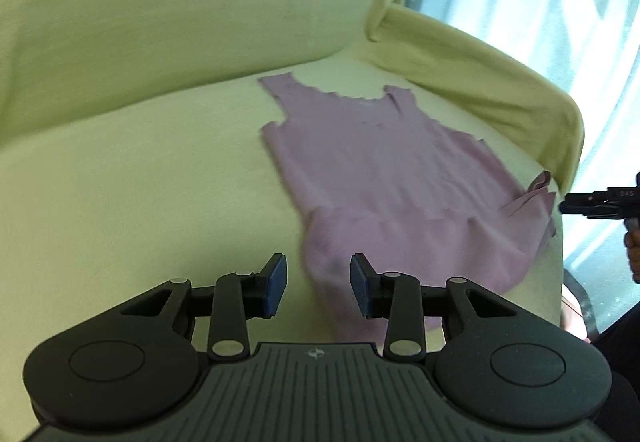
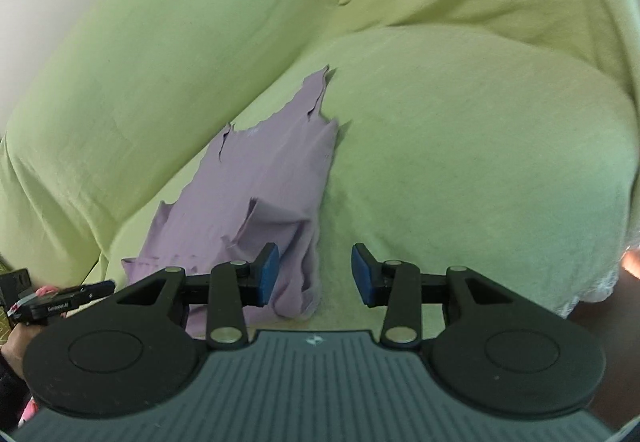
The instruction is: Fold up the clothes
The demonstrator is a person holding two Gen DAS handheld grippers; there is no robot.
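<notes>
Right hand-held gripper (image 2: 314, 274) gapes empty over lilac top (image 2: 260, 178) on green sofa (image 2: 460, 122).

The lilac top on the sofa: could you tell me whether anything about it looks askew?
Yes. The lilac top lies mostly flat, but its hem corner nearest the right gripper is flipped back on itself.

Legible text is scarce. A small emblem (image 1: 316, 353), a logo rather than letters, is showing on the ribbed grey housing of the left tongs (image 1: 318, 284); the same emblem (image 2: 315, 339) is showing on the right tongs (image 2: 315, 274). White lettering (image 2: 58, 307) is appearing on the black device at the near left of the right wrist view, too blurred to read.
</notes>
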